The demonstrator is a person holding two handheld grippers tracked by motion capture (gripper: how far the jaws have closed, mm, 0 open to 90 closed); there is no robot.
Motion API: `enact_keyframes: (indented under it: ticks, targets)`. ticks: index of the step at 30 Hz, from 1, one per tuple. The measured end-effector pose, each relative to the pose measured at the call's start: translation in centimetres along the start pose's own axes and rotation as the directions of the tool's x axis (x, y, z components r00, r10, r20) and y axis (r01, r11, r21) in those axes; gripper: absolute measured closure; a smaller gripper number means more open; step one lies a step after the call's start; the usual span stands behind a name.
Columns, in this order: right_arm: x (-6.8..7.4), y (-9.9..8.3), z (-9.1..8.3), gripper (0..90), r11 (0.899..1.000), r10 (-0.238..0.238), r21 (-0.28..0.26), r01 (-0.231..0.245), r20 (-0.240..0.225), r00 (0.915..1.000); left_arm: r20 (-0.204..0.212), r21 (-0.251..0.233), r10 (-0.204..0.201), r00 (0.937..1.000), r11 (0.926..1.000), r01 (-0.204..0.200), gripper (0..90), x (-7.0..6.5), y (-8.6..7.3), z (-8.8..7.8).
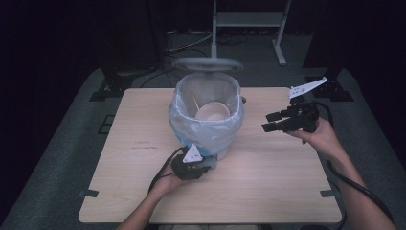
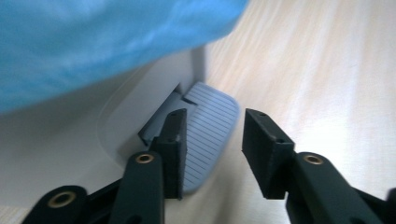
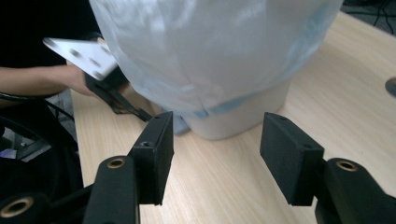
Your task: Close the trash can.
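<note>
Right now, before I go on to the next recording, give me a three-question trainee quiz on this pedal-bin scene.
1. True or false: the lid of the pedal bin stands open.
2. What lies between the jaws of the left gripper? A) the bin's grey foot pedal B) a paper cup C) a cable
3. What does the right gripper hold?

Key:
1. True; it is raised behind the bin's rim.
2. A; one jaw rests over the ribbed pedal, the jaws spread apart.
3. Nothing; its jaws are open, facing the bin's liner bag above the table.
</note>
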State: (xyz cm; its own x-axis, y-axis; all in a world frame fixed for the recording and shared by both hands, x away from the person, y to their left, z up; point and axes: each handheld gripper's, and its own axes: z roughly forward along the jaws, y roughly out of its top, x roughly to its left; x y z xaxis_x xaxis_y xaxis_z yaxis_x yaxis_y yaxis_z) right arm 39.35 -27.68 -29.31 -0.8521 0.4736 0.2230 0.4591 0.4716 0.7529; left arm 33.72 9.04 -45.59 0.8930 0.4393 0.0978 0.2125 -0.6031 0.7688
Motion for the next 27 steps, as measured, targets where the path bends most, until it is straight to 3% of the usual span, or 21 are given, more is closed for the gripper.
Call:
enact_keyframes:
  ticks: [2,10,18,27]
  targets:
    - [-0.2,-0.8,0.2,41.3,1.0,0.015,0.003,-0.015,0.01,0.9998,0.002,-0.007,0.002,1.0,1.0,-0.002,57.0,0.0,0.0,-0.7]
    - [-1.0,-4.0,0.8,39.6,0.998,0.065,-0.021,-0.065,0.023,0.9976,0.008,-0.044,-0.06,0.9981,0.9972,0.061,49.9,0.7,-0.9,-3.5]
    - [-1.3,-7.3,1.2,36.4,0.994,0.104,-0.036,-0.102,0.047,0.9935,-0.028,-0.059,-0.107,0.9939,0.9927,0.105,43.1,1.8,-2.6,-6.6]
    - [-0.9,-10.7,1.9,35.0,0.99,0.133,-0.046,-0.13,0.054,0.9897,-0.063,-0.067,-0.153,0.9862,0.9866,0.149,36.3,2.4,-4.6,-8.7]
